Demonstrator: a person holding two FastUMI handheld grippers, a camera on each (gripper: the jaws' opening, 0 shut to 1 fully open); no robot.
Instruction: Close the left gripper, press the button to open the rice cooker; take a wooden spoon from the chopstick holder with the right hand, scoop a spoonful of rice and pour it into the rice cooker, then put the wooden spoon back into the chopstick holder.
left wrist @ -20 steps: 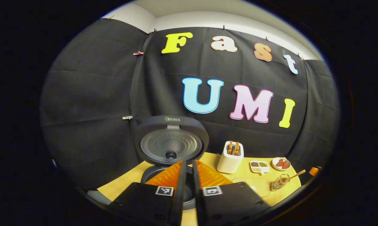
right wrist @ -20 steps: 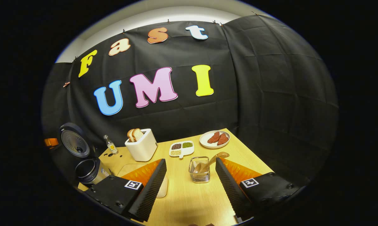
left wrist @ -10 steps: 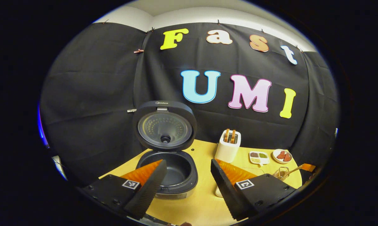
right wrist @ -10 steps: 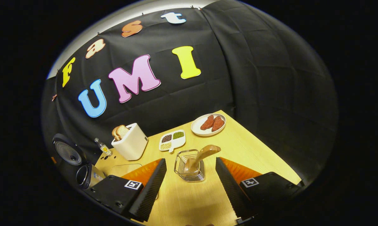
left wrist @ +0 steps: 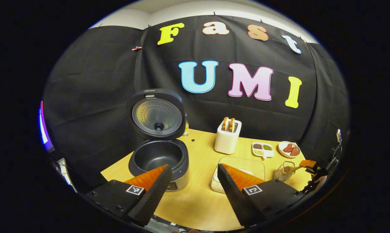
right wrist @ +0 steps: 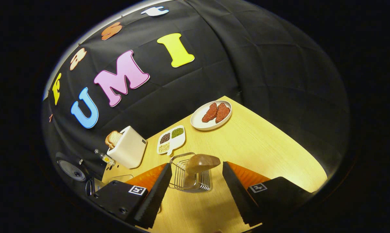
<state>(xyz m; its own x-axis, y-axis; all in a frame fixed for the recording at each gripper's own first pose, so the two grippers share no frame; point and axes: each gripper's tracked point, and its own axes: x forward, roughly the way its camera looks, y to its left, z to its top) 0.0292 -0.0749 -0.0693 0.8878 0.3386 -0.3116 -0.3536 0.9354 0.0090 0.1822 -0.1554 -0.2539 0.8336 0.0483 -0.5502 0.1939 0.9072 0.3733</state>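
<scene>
Hovering with jaws spread, the right gripper [right wrist: 195, 189] frames the spoon [right wrist: 200, 163], which stands in the holder [right wrist: 190, 176] at 12 o'clock. Light, stiff, smooth wood: best pinched at the wide end. Left gripper [left wrist: 193, 187] also spread, cooker [left wrist: 159, 158] open.

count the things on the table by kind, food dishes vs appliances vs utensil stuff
appliances: 2, rice cooker, toaster
food dishes: 2, meat plate, grain tray
utensil items: 2, chopstick holder, wooden spoon
other: 1, small bottle
total: 7
</scene>
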